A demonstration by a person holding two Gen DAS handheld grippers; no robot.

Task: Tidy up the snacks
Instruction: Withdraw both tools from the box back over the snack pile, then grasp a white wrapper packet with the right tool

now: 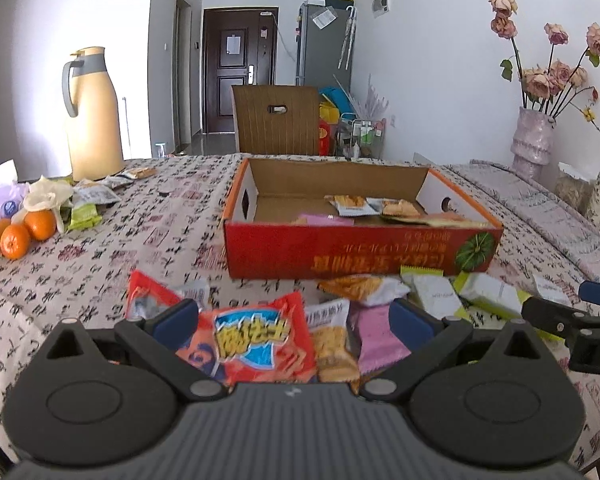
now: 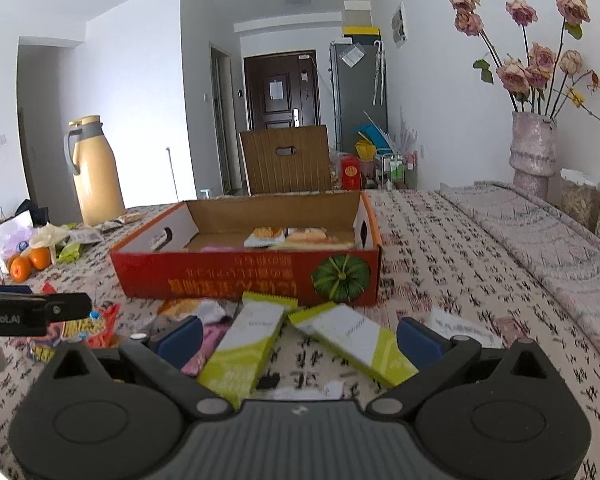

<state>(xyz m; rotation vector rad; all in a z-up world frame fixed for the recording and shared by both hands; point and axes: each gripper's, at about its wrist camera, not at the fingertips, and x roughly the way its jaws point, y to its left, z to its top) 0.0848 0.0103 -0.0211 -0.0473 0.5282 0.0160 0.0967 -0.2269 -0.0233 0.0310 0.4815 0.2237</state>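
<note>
Though grippers (image 1: 294,320) (image 2: 298,336) agape — snacks (image 1: 260,340) unboxed

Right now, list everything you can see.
box: 1, red, mid-table, a few packets inside
red packet: 1, between left claw's fingers
green packets: 2 clear ones, green-white, between right claw's fingers
pink packet: 1, beside red packet
oranges: 3, far left
flask: 1, cream, back left
vase: 1, pink, holds dried roses, right
chair: 1, brown, behind table
left claw: open
right claw: open
</note>
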